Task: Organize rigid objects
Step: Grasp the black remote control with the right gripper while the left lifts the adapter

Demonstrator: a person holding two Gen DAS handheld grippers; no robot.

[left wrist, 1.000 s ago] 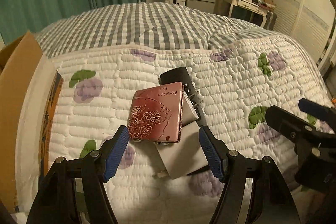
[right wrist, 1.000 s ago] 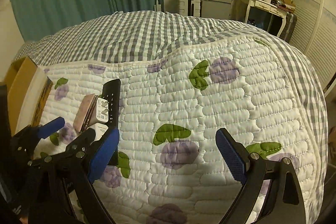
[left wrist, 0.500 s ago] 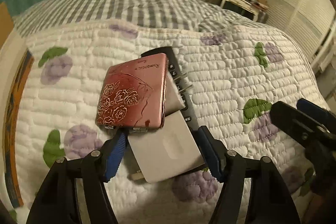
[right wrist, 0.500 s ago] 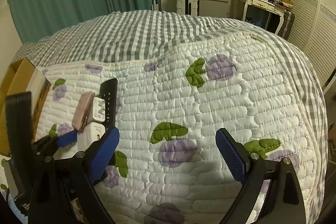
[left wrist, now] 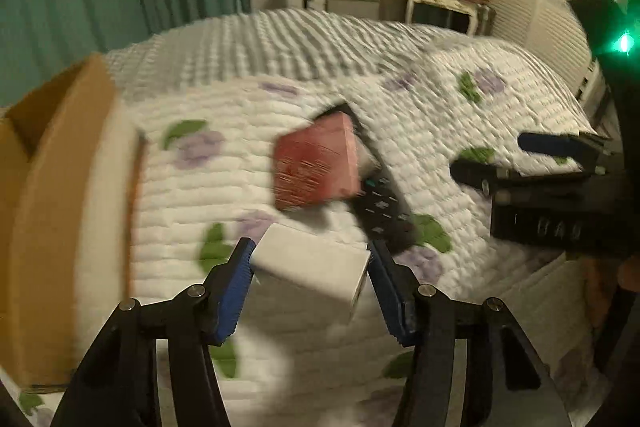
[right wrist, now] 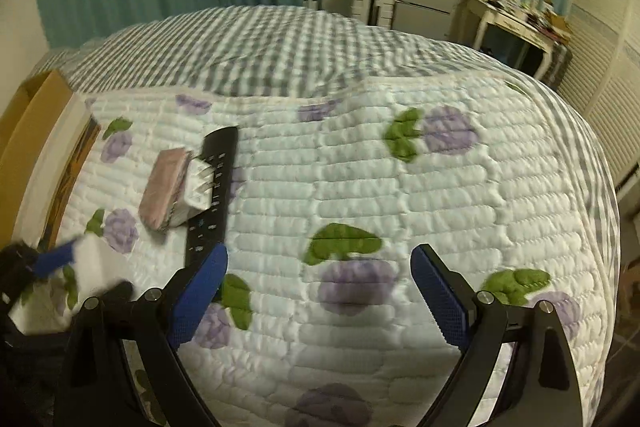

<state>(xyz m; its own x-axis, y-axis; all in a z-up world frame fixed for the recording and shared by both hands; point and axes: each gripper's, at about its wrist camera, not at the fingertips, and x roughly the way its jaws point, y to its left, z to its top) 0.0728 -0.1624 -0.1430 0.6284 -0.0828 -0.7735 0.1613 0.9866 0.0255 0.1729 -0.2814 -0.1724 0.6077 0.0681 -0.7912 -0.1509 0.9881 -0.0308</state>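
Observation:
My left gripper (left wrist: pixel 308 267) is shut on a white charger block (left wrist: pixel 310 271) and holds it above the quilt; it also shows at the left edge of the right wrist view (right wrist: pixel 86 267). A pink rose-patterned case (left wrist: pixel 316 165) lies on the quilt beside a black remote (left wrist: pixel 380 199). In the right wrist view the case (right wrist: pixel 164 189), a second white plug adapter (right wrist: pixel 198 187) and the remote (right wrist: pixel 212 195) lie together. My right gripper (right wrist: pixel 320 287) is open and empty over the quilt.
A cardboard box (left wrist: pixel 44 187) stands at the left edge of the bed, also in the right wrist view (right wrist: pixel 28 123). The flowered quilt (right wrist: pixel 400 187) stretches to the right. Furniture stands against the far wall.
My left gripper closed on the white charger block and lifted it back toward me, away from the case and remote. The right gripper stayed open.

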